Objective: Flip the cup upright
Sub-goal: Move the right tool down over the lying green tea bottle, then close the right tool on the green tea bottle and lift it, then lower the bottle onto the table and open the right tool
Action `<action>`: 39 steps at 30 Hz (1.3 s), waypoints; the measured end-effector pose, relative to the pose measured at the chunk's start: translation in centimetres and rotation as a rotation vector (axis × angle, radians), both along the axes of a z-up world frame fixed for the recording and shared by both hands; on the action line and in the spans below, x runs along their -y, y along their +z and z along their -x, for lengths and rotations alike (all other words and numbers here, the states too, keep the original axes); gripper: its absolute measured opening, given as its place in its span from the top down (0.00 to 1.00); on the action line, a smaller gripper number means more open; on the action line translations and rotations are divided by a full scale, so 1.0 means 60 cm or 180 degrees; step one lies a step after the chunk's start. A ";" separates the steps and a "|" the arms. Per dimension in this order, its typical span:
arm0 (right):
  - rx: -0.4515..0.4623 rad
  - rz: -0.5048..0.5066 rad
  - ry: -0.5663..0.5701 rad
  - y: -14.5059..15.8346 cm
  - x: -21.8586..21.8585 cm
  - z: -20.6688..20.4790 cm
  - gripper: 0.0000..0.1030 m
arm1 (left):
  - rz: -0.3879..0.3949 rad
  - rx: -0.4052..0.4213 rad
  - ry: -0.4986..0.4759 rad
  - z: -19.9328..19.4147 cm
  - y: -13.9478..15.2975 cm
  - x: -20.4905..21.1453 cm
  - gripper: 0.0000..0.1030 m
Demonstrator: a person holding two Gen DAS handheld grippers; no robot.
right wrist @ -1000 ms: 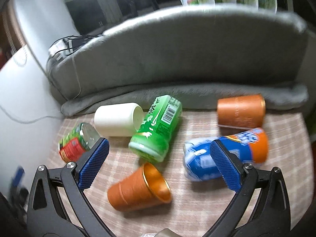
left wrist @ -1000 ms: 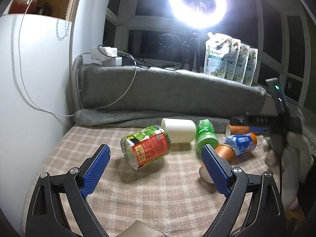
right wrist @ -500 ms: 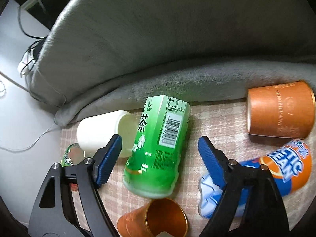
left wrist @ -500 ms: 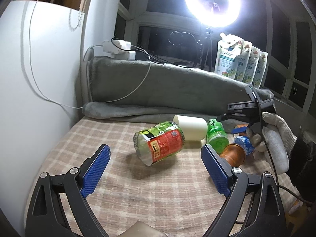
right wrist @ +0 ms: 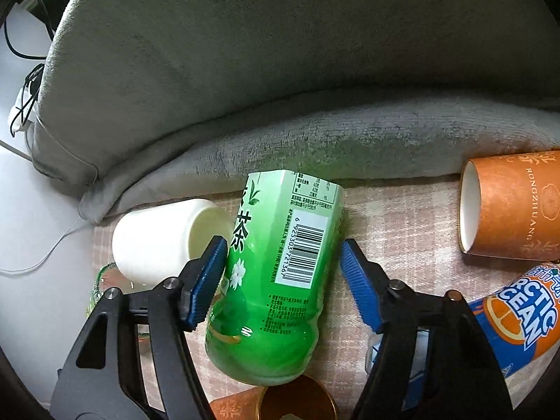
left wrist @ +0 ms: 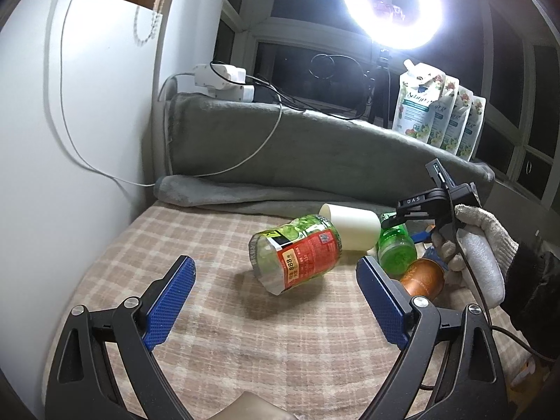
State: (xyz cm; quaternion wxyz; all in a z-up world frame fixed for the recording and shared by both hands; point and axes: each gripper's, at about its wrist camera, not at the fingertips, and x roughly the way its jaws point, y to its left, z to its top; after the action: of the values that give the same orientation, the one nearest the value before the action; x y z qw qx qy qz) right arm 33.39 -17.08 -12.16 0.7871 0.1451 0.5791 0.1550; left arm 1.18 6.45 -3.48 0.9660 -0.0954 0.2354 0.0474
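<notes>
A green tea cup [right wrist: 276, 273] lies on its side on the checked cloth [right wrist: 402, 217]; it also shows in the left wrist view [left wrist: 397, 250]. My right gripper [right wrist: 283, 280] is open and straddles it, one blue pad on each side, the left pad close to its wall. A white cup [right wrist: 157, 238] lies beside it at the left. My left gripper [left wrist: 276, 302] is open and empty, low over the cloth in front of a red-and-green cup [left wrist: 297, 252] lying on its side.
An orange paper cup [right wrist: 514, 206], a blue-and-orange cup [right wrist: 518, 322] and a copper cup [right wrist: 280, 402] also lie on their sides. A grey blanket roll [right wrist: 280, 87] backs the surface. A white wall [left wrist: 70, 157], cables and a ring light [left wrist: 392, 3] stand at the back.
My right gripper has moved down and forward onto the green cup, and its jaws have narrowed around it. My left gripper has drifted slightly left and back.
</notes>
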 end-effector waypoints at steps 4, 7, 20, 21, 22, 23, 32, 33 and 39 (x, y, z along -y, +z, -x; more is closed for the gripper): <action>0.0016 0.0023 0.0028 0.001 -0.011 -0.002 0.36 | -0.0002 0.0004 0.0000 0.000 0.000 -0.001 0.09; 0.0035 0.0014 0.0021 0.004 -0.007 0.002 0.36 | -0.0002 0.0007 -0.0001 -0.001 0.001 -0.001 0.09; 0.0515 -0.0122 -0.0010 0.064 0.024 0.032 0.38 | -0.0028 0.0050 -0.0008 0.010 0.012 0.002 0.09; 0.0581 -0.0127 -0.0011 0.074 0.028 0.035 0.39 | -0.0035 0.0058 -0.0015 0.011 0.014 0.003 0.09; 0.0628 -0.0133 -0.0013 0.080 0.030 0.039 0.39 | -0.0041 0.0065 -0.0017 0.013 0.015 0.004 0.09; 0.0661 -0.0148 -0.0017 0.086 0.032 0.043 0.39 | -0.0045 0.0069 -0.0017 0.013 0.016 0.005 0.09; 0.0802 -0.0470 0.0268 0.149 0.059 0.117 0.39 | -0.0103 0.0110 -0.0008 0.025 0.030 0.008 0.09; 0.0786 -0.0534 0.0387 0.156 0.055 0.133 0.39 | -0.0109 0.0106 -0.0008 0.027 0.031 0.008 0.09; 0.0607 -0.0749 0.0945 0.159 0.019 0.213 0.39 | -0.0053 0.0005 -0.0053 0.025 0.029 0.003 0.09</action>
State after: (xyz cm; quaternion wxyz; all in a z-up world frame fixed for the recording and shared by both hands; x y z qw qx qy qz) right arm 20.59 -18.21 -2.62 0.7845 0.1338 0.4949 0.3489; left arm -0.29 6.24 -1.74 0.9673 -0.0855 0.2351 0.0412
